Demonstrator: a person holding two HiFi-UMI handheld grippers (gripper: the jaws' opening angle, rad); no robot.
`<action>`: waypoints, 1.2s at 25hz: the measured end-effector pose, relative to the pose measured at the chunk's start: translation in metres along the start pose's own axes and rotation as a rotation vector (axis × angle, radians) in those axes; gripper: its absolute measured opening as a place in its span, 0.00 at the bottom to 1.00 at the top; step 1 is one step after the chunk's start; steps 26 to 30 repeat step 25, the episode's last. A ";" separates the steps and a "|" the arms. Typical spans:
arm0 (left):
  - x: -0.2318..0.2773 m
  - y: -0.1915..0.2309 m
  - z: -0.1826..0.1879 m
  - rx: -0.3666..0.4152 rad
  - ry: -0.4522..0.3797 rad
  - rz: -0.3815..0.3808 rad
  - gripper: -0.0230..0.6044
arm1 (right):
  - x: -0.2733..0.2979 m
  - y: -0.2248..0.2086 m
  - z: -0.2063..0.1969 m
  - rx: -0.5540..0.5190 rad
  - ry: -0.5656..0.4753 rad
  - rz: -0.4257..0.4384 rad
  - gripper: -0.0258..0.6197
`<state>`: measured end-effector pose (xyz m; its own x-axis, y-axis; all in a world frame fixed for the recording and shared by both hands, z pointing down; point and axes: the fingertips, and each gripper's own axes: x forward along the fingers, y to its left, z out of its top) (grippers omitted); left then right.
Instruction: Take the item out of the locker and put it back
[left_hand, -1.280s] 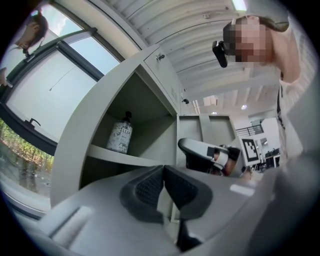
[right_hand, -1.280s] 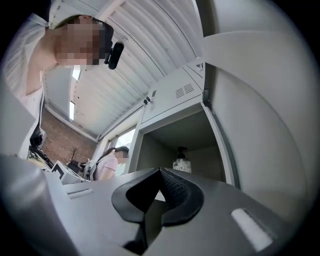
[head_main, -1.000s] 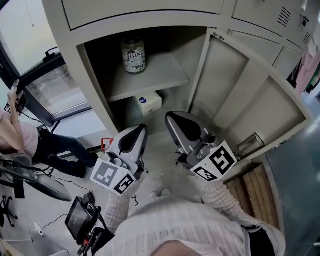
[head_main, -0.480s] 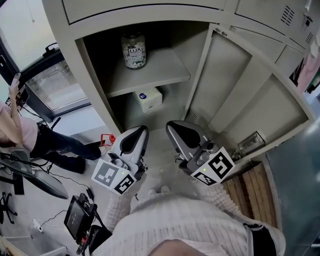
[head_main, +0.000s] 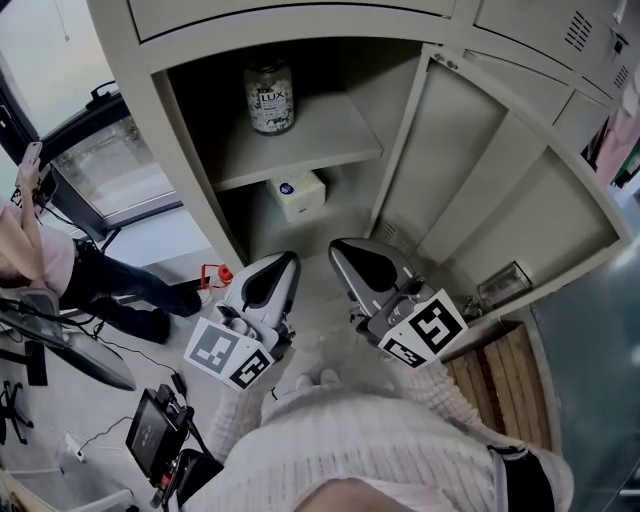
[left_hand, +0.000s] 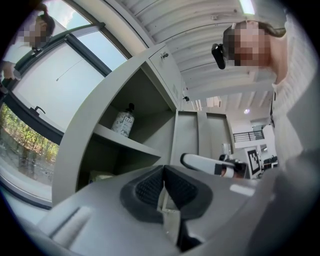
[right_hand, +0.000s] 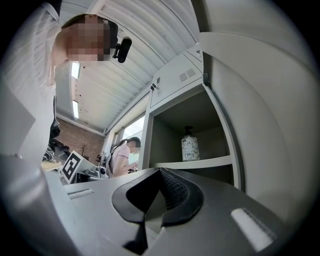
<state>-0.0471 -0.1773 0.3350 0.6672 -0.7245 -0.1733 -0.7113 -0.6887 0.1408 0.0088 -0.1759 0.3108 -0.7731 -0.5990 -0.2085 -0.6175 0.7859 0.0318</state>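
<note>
A pump bottle with a white label (head_main: 268, 97) stands upright at the back left of the open locker's upper shelf (head_main: 300, 150); the bottle (left_hand: 123, 121) also shows in the left gripper view and, as the bottle (right_hand: 190, 146), in the right gripper view. My left gripper (head_main: 281, 263) hangs in front of the locker, below the shelf, shut and empty. My right gripper (head_main: 340, 250) is beside it, also shut with nothing between its pads. Both stand well short of the bottle.
A white tissue box (head_main: 297, 193) lies on the locker's lower floor under the shelf. The locker door (head_main: 470, 180) stands swung open to the right. A person (head_main: 60, 275) sits at the left by a window; cables and a device (head_main: 155, 432) lie on the floor.
Both grippers have crept slightly up toward the locker opening; the view shifted a little. Jaws stayed shut.
</note>
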 end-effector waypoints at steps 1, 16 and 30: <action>0.001 -0.002 0.000 0.001 0.002 -0.005 0.05 | 0.001 0.001 -0.001 0.001 0.005 0.002 0.04; 0.001 -0.004 -0.007 -0.042 0.016 -0.017 0.05 | 0.006 -0.004 -0.010 0.038 0.041 -0.001 0.04; 0.005 -0.002 -0.007 -0.075 0.006 -0.032 0.05 | 0.013 -0.002 -0.014 0.030 0.062 0.015 0.04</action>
